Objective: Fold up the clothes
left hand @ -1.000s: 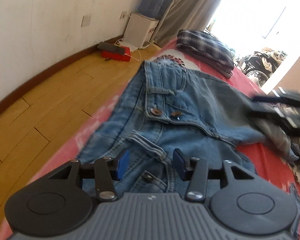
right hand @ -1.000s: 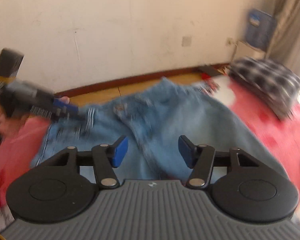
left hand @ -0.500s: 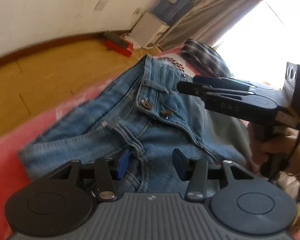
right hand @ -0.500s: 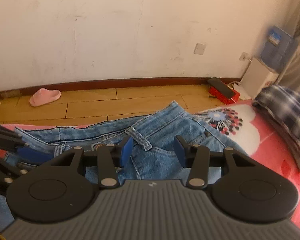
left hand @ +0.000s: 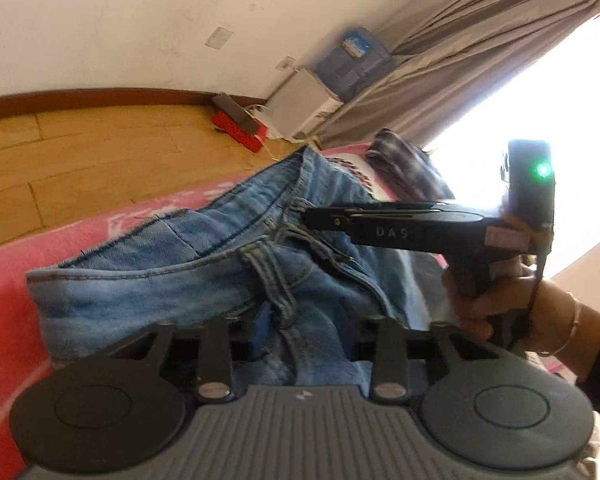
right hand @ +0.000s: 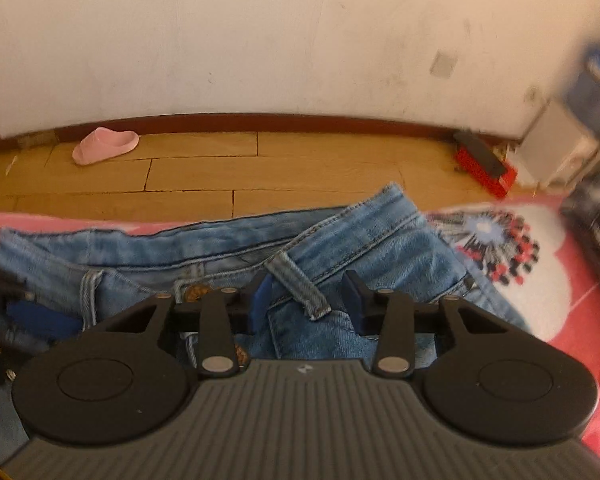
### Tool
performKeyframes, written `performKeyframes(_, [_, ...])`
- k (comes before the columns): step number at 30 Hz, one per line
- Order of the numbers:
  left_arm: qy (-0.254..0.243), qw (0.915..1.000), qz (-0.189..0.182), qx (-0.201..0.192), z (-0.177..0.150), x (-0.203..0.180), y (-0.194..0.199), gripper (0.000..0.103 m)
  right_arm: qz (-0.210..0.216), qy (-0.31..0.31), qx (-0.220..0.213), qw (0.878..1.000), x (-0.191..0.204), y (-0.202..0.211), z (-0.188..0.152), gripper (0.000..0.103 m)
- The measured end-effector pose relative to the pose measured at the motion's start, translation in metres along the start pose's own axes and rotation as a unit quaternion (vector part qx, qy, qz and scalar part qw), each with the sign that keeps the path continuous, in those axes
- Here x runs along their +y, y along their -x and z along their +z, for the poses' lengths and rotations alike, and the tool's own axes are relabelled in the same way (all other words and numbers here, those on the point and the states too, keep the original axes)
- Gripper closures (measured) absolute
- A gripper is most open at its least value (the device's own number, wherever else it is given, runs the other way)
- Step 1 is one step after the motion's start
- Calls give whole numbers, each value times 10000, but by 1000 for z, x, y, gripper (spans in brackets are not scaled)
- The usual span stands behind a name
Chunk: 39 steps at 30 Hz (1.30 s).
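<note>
Item: blue jeans (left hand: 204, 280), waistband end, lying rumpled on a red patterned bedcover (right hand: 580, 292)

Left to right: the left gripper (left hand: 304, 336) is reaching in with jaws apart, denim and a belt loop (left hand: 274, 280) sitting between its blue pads (seemingly lined up to pinch the waistband). The right gripper (right hand: 305, 300) is hovering alongside, jaws likewise apart around a second belt loop (right hand: 300, 288), probably so both ends lift evenly. A folded plaid garment (left hand: 408, 164) is resting farther along the bed, well apart.
</note>
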<state>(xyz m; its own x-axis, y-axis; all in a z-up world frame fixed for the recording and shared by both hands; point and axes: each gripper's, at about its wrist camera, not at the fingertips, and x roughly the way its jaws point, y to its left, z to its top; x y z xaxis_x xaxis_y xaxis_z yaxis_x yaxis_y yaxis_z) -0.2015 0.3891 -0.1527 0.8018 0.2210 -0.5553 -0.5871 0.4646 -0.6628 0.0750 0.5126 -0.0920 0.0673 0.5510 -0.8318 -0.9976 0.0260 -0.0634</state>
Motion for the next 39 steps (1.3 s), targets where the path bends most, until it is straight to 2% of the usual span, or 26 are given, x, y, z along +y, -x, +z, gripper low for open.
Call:
performKeyframes(1, [22, 9999, 124, 11, 1, 0, -2, 94, 55, -95, 56, 9999, -2, -2, 1, 75])
performKeyframes(2, [63, 9997, 221, 22, 3, 1, -4, 95, 107, -185, 113, 9997, -3, -4, 2, 76])
performKeyframes(4, [191, 9996, 214, 28, 6, 3, -3, 97, -15, -32, 186, 9998, 2, -4, 6, 96])
performKeyframes(6, [211, 9995, 254, 3, 8, 3, -1, 98, -169, 83, 189, 9996, 8, -4, 8, 99])
performKeyframes(14, [252, 9984, 274, -425, 18, 6, 23, 100, -314, -238, -370, 9985, 13, 13, 15, 100])
performKeyframes(19, [122, 9978, 337, -563, 24, 6, 31, 101, -236, -330, -481, 9980, 9, 9, 22, 100])
performKeyframes(26, [214, 9969, 374, -657, 31, 12, 38, 101, -159, -608, -668, 9958, 3, 3, 29, 101])
performKeyframes(31, [210, 9970, 466, -585, 36, 22, 37, 101, -103, -740, -650, 9951, 4, -15, 31, 103])
performKeyframes(35, [-33, 9969, 697, -373, 30, 30, 26, 101, -98, -810, -525, 9953, 7, -39, 30, 103])
performKeyframes(39, [-315, 9964, 744, -240, 31, 29, 23, 101, -79, -888, -429, 9951, 9, -59, 30, 103])
